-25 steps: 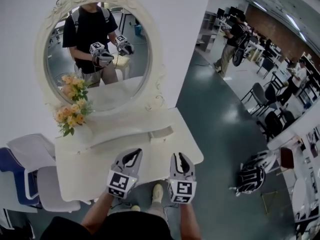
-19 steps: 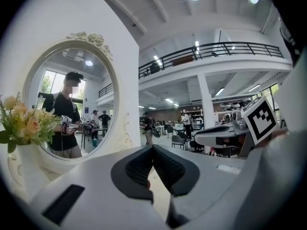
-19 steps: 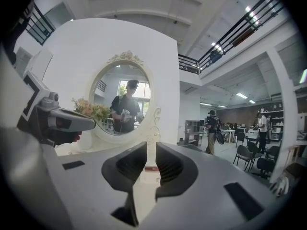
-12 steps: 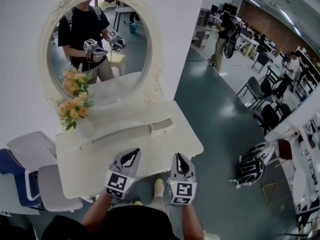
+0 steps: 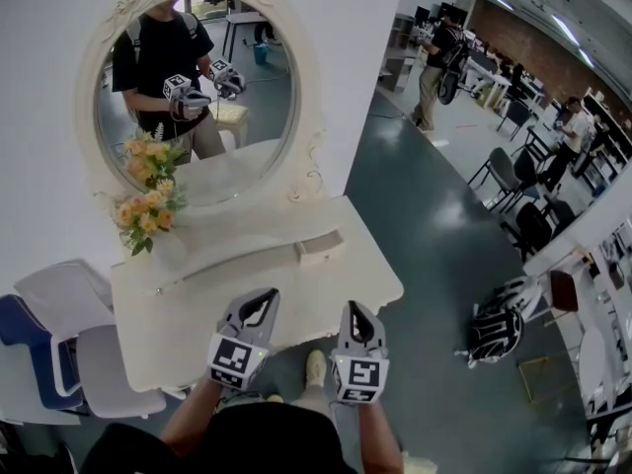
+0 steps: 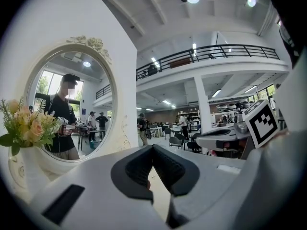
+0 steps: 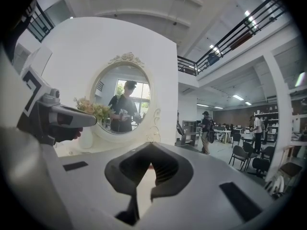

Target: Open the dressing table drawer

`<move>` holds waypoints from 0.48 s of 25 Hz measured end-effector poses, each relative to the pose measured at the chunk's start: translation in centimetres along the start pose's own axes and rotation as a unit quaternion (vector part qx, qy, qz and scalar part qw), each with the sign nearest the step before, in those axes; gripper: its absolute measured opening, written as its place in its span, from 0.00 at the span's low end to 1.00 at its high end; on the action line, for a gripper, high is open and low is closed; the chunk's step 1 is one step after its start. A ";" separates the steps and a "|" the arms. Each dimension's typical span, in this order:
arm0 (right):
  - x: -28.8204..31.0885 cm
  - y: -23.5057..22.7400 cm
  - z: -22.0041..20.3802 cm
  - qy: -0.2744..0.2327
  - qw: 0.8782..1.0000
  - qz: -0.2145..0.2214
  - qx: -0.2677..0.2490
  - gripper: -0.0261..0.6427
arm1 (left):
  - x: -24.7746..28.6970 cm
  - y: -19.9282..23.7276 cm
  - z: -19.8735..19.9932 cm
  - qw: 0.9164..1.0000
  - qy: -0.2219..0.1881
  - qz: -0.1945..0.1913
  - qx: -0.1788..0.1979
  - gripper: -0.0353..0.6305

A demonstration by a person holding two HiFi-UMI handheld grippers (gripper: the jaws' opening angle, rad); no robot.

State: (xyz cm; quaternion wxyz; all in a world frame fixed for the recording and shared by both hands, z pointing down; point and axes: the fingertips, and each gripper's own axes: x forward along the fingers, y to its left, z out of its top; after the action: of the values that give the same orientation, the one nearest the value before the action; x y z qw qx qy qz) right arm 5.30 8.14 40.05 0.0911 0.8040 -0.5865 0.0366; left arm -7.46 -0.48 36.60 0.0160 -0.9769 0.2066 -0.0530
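Observation:
The white dressing table (image 5: 197, 309) stands against the wall under an oval mirror (image 5: 227, 87). A small drawer box (image 5: 321, 248) sits on its top at the right end of a low shelf. Any drawer in the table's front is hidden under the top. My left gripper (image 5: 259, 306) hovers over the table's front edge, shut and empty. My right gripper (image 5: 357, 316) hangs beside it at the front right edge; its jaws have just been closing and now meet with nothing between them. The shut left gripper (image 6: 152, 148) and right gripper (image 7: 151, 164) both point level at the mirror.
A vase of orange flowers (image 5: 148, 200) stands at the table's back left. White and blue chairs (image 5: 59, 309) crowd the table's left side. A dark bag (image 5: 494, 336) lies on the floor to the right. My shoe (image 5: 314, 368) shows below the table edge. People stand far off.
The right gripper's jaws have come together. Both grippers have shifted slightly at the table's front edge, and the head view has tilted a little.

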 end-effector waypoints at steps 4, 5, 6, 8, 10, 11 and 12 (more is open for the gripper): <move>0.2 0.1 0.0 -0.001 1.000 -0.002 -0.001 0.03 | 0.0 0.1 0.0 1.000 0.001 0.000 -0.002 0.05; 0.2 0.2 0.0 -0.001 1.000 -0.002 0.000 0.03 | 0.0 0.1 -0.1 1.000 0.004 0.000 -0.004 0.05; 0.2 0.2 0.0 0.001 1.000 0.000 0.000 0.03 | 0.0 0.0 -0.1 1.000 0.007 0.000 -0.007 0.05; 0.3 0.4 0.0 0.001 1.000 0.003 0.000 0.03 | 0.0 0.0 -0.1 1.000 0.007 0.000 -0.007 0.05; 0.3 0.5 0.0 0.000 1.000 0.005 -0.001 0.03 | 0.1 0.1 -0.1 1.000 0.003 0.000 -0.002 0.05; 0.4 0.5 0.0 0.000 1.000 0.006 -0.001 0.03 | 0.1 0.1 -0.1 1.000 0.004 0.000 -0.001 0.05; 0.4 0.6 0.0 0.001 1.000 0.007 -0.001 0.03 | 0.1 0.0 -0.2 1.000 0.006 0.000 -0.003 0.05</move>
State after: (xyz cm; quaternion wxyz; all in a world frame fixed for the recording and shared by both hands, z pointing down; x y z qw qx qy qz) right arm 4.86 7.59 40.21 0.0924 0.7996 -0.5922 0.0371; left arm -7.41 -0.56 36.82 0.0120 -0.9765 0.2072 -0.0581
